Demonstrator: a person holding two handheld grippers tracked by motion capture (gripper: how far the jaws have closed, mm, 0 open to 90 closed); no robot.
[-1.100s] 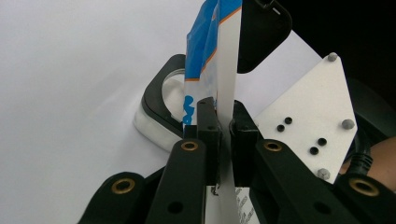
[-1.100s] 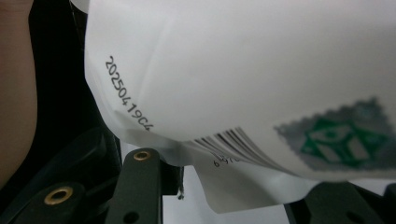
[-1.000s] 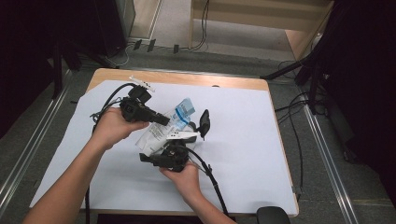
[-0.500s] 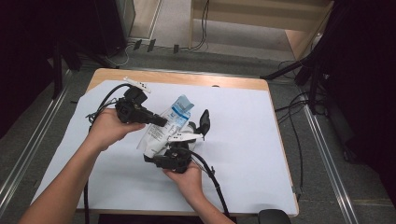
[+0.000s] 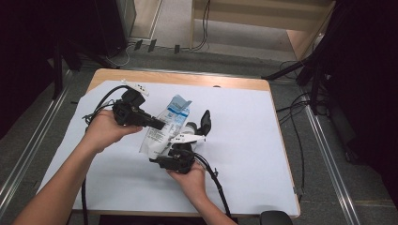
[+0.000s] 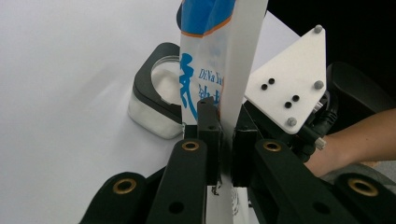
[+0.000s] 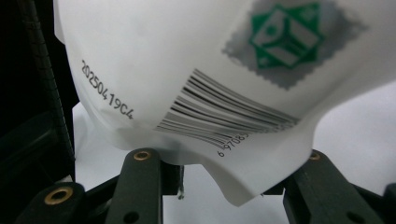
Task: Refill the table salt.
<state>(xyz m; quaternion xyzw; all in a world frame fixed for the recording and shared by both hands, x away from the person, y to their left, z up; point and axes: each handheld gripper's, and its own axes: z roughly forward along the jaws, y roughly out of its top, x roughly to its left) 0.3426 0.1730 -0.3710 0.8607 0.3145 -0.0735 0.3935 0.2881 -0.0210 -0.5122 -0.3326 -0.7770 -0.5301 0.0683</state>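
1. The bag (image 5: 165, 125) hung in the air over the counter (image 5: 244, 140), held between both grippers. Its long side ran from near the person up and away, with the blue top farthest off.
2. The left gripper (image 5: 157, 124) came in from the left. Its jaws were pressed together on the bag's thin flat edge.
3. The right gripper (image 5: 180, 147) was under the bag. Its jaws were partly spread, pinching the fat bottom end.
4. The small jar (image 6: 156, 95) sat just past the bag.
5. The bag was soft, smooth, shiny plastic. The jar was clear with a black rim.
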